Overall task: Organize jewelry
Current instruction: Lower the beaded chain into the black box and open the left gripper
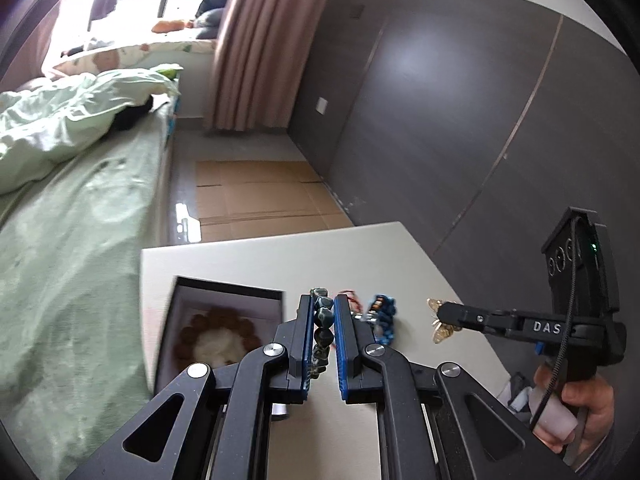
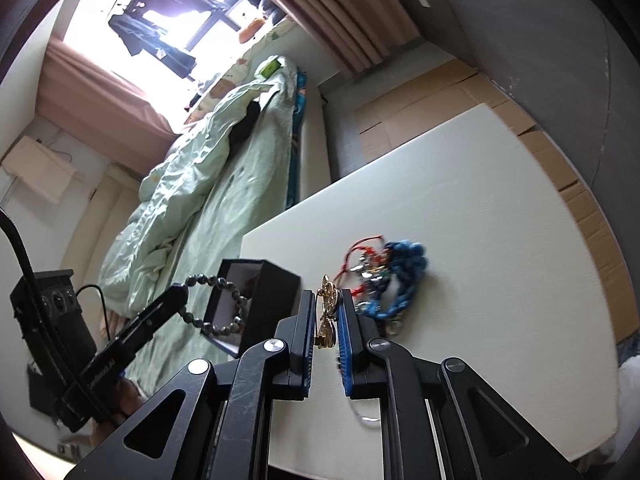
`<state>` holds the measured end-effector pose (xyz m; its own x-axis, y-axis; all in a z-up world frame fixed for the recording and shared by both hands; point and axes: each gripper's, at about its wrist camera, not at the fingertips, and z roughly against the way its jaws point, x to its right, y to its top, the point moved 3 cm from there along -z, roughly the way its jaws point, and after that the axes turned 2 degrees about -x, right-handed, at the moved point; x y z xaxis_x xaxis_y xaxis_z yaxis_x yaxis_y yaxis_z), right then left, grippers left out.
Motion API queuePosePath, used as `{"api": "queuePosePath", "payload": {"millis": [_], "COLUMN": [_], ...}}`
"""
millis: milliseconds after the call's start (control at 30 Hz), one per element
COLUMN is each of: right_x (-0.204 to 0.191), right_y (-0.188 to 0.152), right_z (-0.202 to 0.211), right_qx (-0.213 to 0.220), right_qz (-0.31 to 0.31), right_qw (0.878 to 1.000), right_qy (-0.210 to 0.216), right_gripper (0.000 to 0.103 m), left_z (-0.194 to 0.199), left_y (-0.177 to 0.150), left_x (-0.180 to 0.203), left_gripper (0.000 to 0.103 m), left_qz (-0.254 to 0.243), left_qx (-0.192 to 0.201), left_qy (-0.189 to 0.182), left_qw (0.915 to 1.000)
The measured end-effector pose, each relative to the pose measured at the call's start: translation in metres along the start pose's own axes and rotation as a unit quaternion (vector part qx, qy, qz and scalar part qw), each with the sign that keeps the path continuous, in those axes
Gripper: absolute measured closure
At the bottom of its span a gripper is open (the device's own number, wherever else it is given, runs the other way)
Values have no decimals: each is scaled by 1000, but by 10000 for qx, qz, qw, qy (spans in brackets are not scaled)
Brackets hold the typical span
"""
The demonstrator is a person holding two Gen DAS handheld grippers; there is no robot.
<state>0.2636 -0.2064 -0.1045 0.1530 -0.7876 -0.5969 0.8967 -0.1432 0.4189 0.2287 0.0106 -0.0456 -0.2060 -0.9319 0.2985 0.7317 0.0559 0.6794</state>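
Observation:
My left gripper [image 1: 323, 307] is shut on a dark green stone bead bracelet [image 1: 323, 330], held above the white table near an open black jewelry box [image 1: 224, 320]. In the right wrist view the bracelet [image 2: 218, 306] hangs as a loop from the left gripper [image 2: 179, 294] in front of the box [image 2: 264, 300]. My right gripper [image 2: 329, 304] is shut on a gold butterfly-shaped piece [image 2: 328, 316], which also shows in the left wrist view [image 1: 438, 320] at the right gripper's tip [image 1: 442, 314]. A pile of blue and red jewelry [image 2: 390, 280] lies on the table.
A brown bead bracelet on a white cushion [image 1: 218, 338] lies inside the box. The white table [image 2: 480, 220] ends close to a bed with green bedding [image 2: 208, 184] on the left. Flattened cardboard [image 1: 256, 196] covers the floor beyond. A grey wardrobe [image 1: 460, 100] stands at the right.

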Motion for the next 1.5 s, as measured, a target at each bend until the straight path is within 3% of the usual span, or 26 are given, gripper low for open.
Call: {"api": "queuePosePath", "payload": {"millis": [233, 433, 467, 500, 567, 933, 1367, 1400, 1433, 1500], "right_x": [-23, -42, -43, -46, -52, -82, -107, -108, -108, -104], "right_y": [-6, -11, -12, -13, -14, -20, -8, -7, -7, -7], "right_z": [-17, -34, -36, -38, -43, -78, -117, -120, -124, -129], "right_qx": [-79, -166, -173, -183, -205, -332, -324, -327, -420, -600], "right_qz": [154, 226, 229, 241, 281, 296, 383, 428, 424, 320], "right_qw": [9998, 9995, 9995, 9994, 9992, 9969, 9897, 9895, 9896, 9893], "right_qy": [67, 114, 128, 154, 217, 646, 1342, 1338, 1309, 1290], "right_gripper": [91, 91, 91, 91, 91, 91, 90, 87, 72, 51], "left_z": [2, -13, -14, -13, -6, 13, 6, 4, 3, 3], "left_y": [-5, -10, -11, -11, -10, -6, -11, -11, -11, -11], "left_x": [-30, -49, -51, -53, -53, -74, -107, -109, -110, -109], "left_gripper": [93, 87, 74, 49, 25, 24, 24, 24, 24, 24], "left_qz": [319, 725, 748, 741, 750, 959, 1321, 1348, 1357, 1336], "left_qx": [-69, -561, -596, -593, -427, -117, -306, -338, -357, -353], "left_qy": [219, 248, 304, 352, 366, 712, 894, 900, 910, 909], "left_qw": [9992, 9955, 9949, 9949, 9956, 9928, 9867, 9862, 9859, 9862]}}
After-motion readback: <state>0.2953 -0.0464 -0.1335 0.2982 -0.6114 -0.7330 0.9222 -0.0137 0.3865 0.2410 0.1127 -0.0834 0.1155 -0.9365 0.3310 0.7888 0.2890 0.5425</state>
